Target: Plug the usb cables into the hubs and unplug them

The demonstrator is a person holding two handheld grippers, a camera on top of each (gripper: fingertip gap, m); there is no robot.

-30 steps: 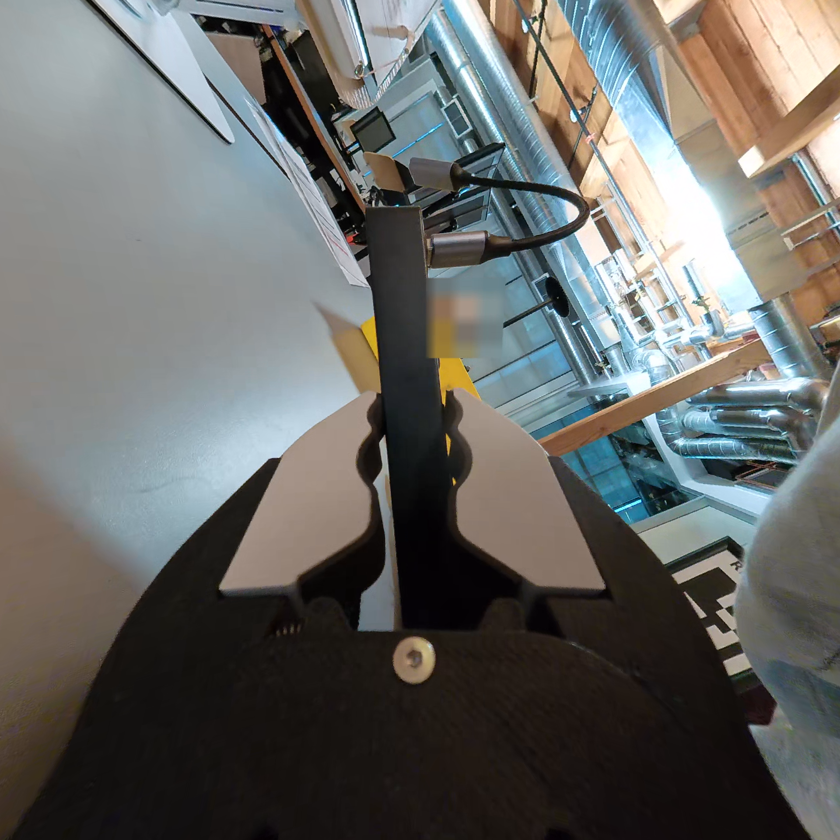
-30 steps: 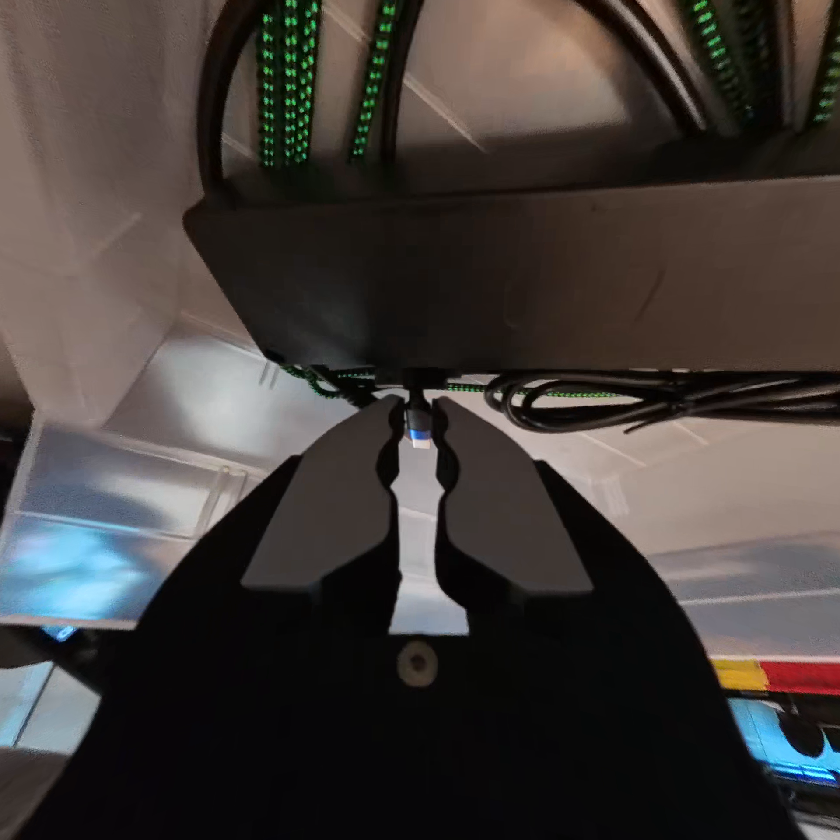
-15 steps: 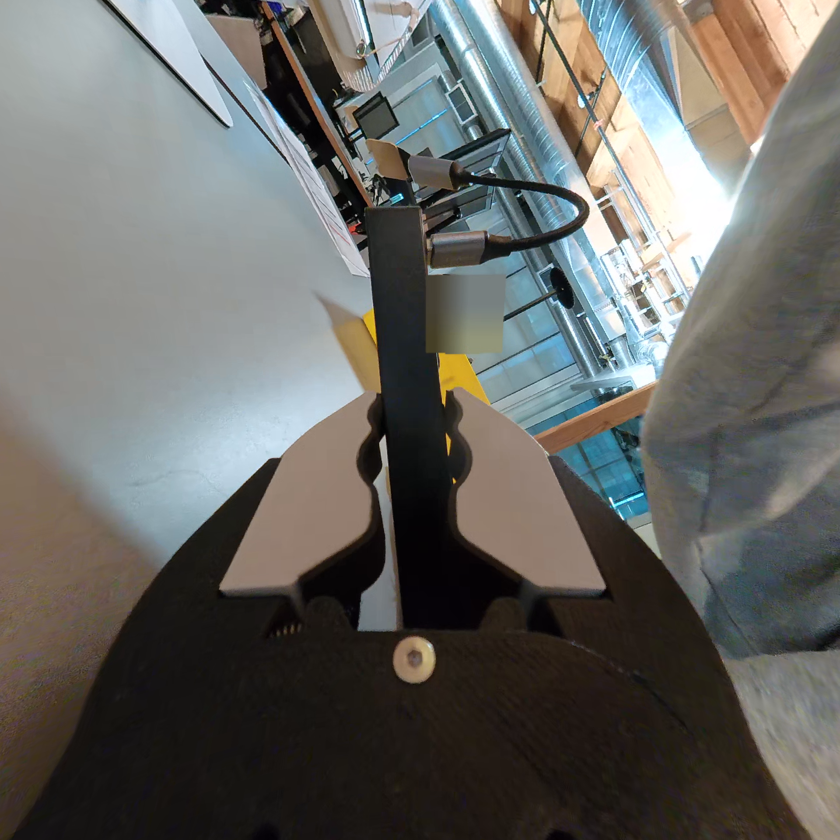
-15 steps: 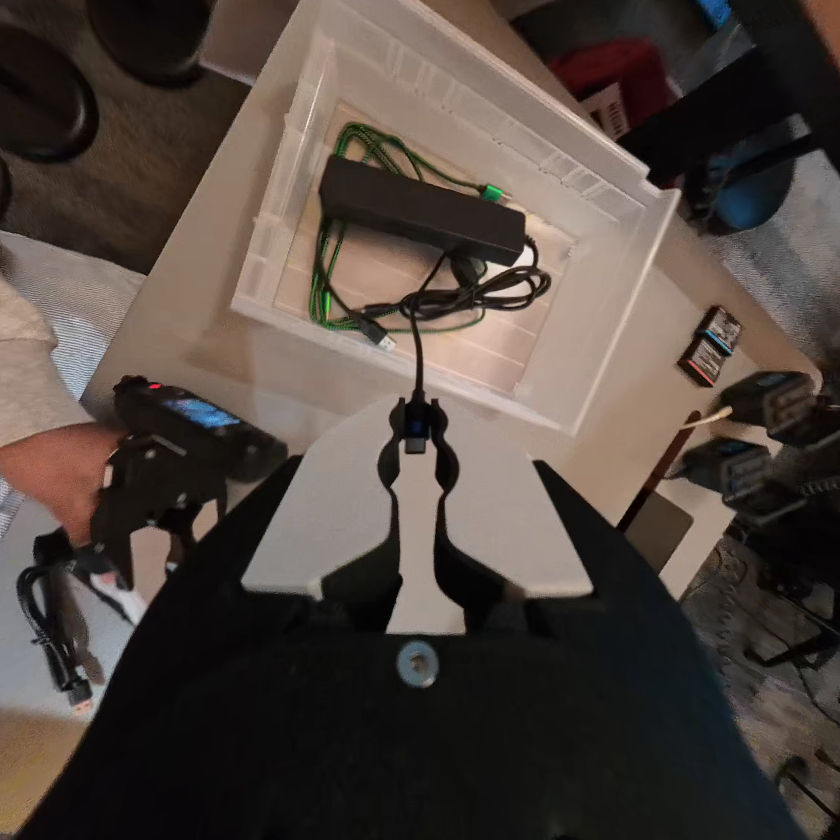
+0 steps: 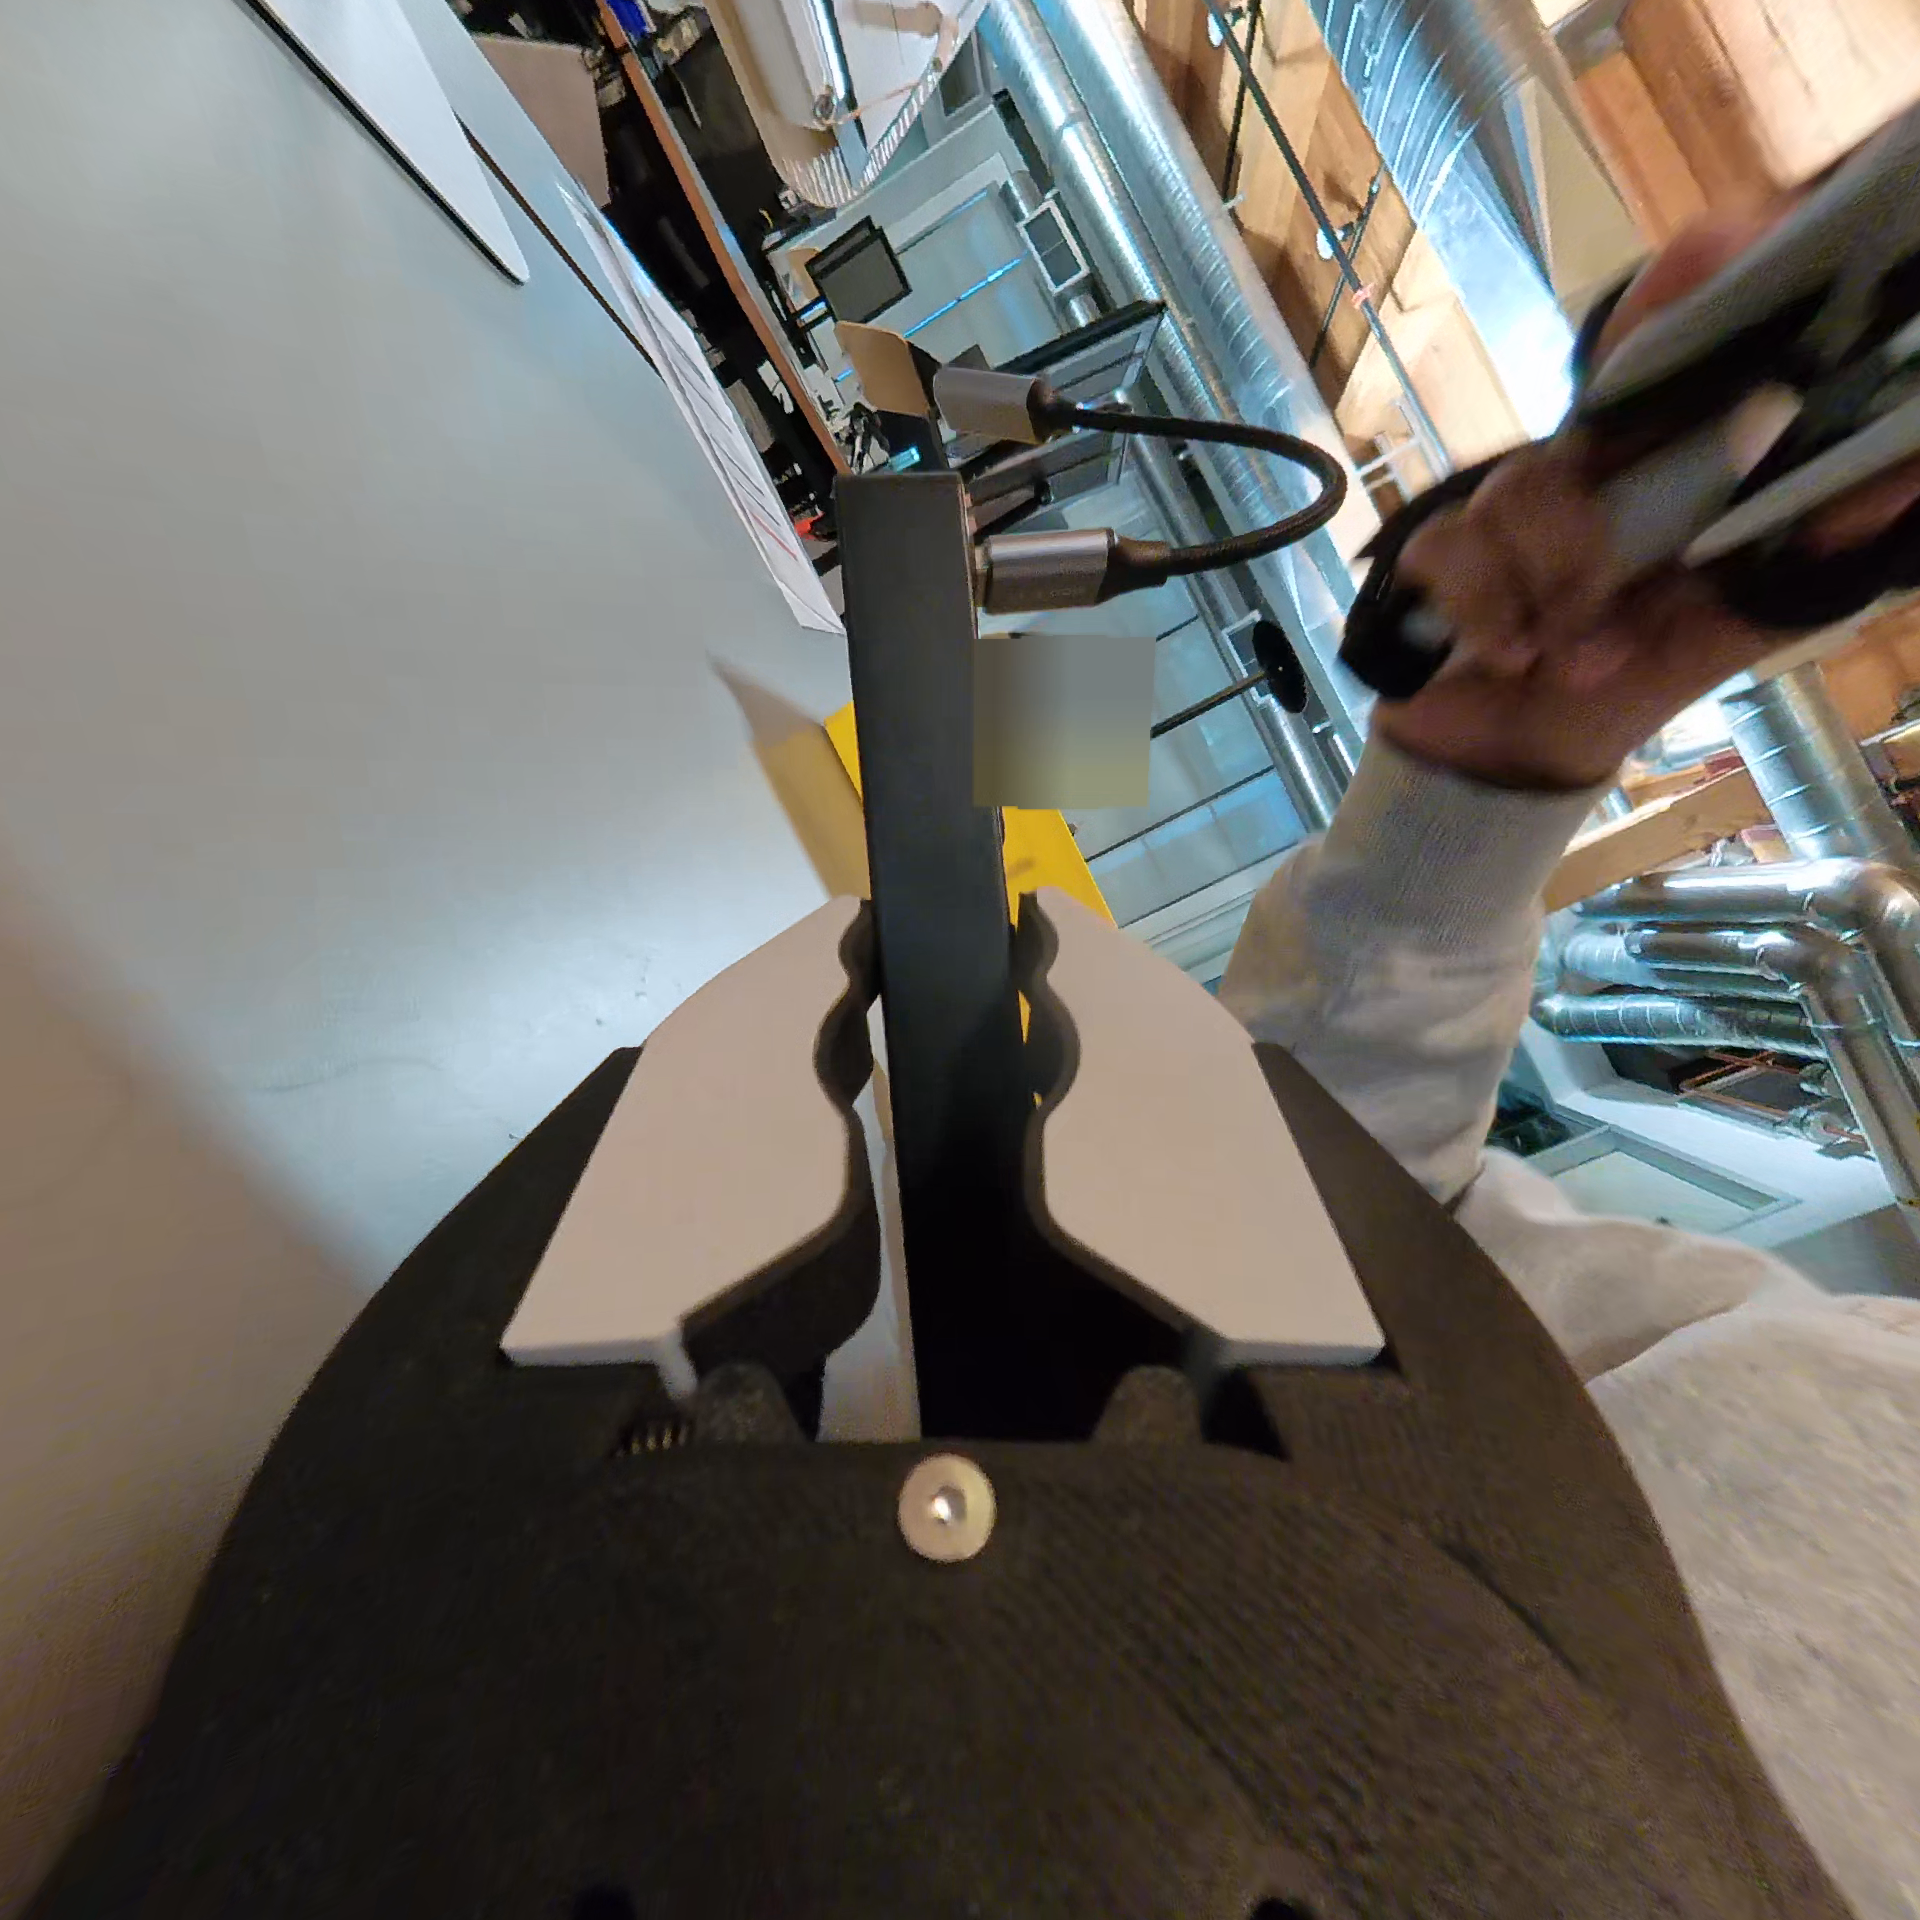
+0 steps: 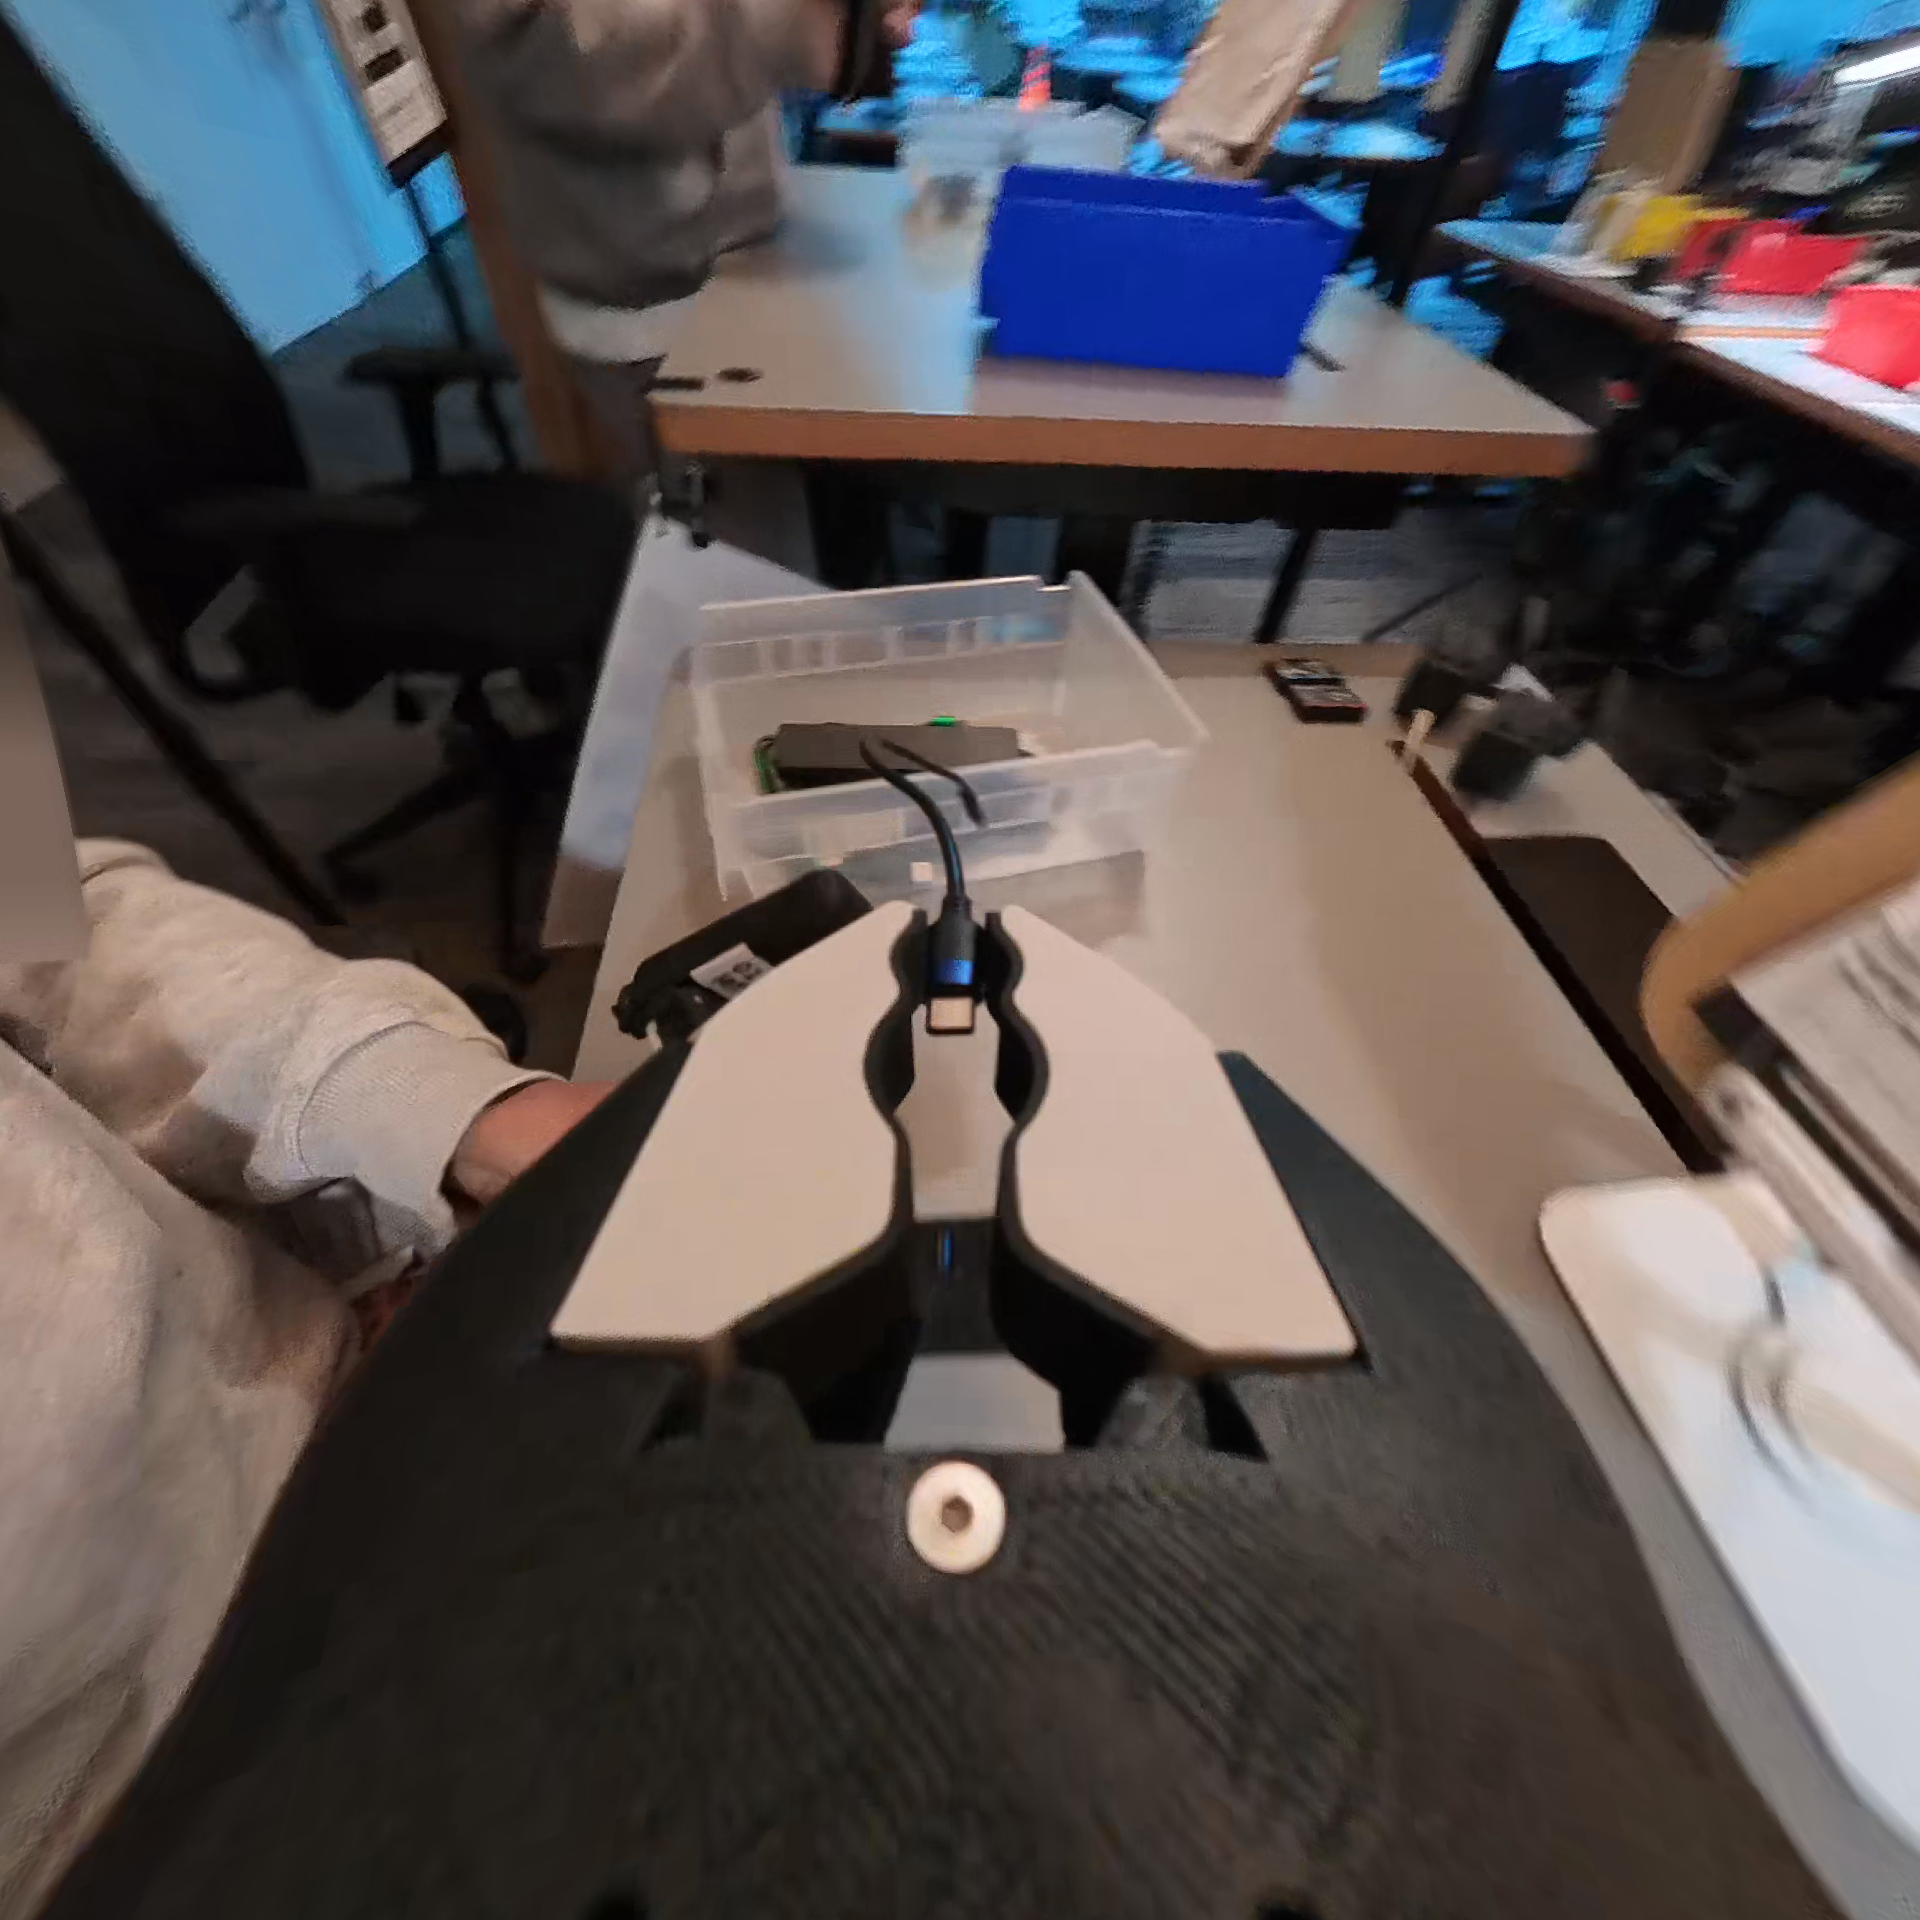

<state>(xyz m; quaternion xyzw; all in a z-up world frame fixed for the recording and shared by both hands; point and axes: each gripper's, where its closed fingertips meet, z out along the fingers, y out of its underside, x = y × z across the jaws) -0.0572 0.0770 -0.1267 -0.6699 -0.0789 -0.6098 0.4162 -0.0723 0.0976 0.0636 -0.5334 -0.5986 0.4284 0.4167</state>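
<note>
Both grippers clamped: left gripper [image 5: 940, 925] on a slim black rectangular hub [image 5: 914, 727], right gripper [image 6: 951, 920] on a black USB-C cable plug [image 6: 951, 982].

A short braided grey-ended cable [image 5: 1226, 499] loops from the hub; a clear plastic bin [image 6: 1101, 727] beyond holds another black hub [image 6: 894, 743], partly hidden.

Right hand-held gripper [image 6: 951, 940] lifted black cable plug [image 6: 952, 971] from clear bin [image 6: 1091, 790]; now beside hub [image 5: 920, 790].

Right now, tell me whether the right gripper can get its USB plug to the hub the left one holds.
Probably yes. The right gripper is shut on the black cable's plug, raised clear of the clear bin. The left gripper holds the dark hub upright, its side below the grey connector apparently unobstructed.
</note>
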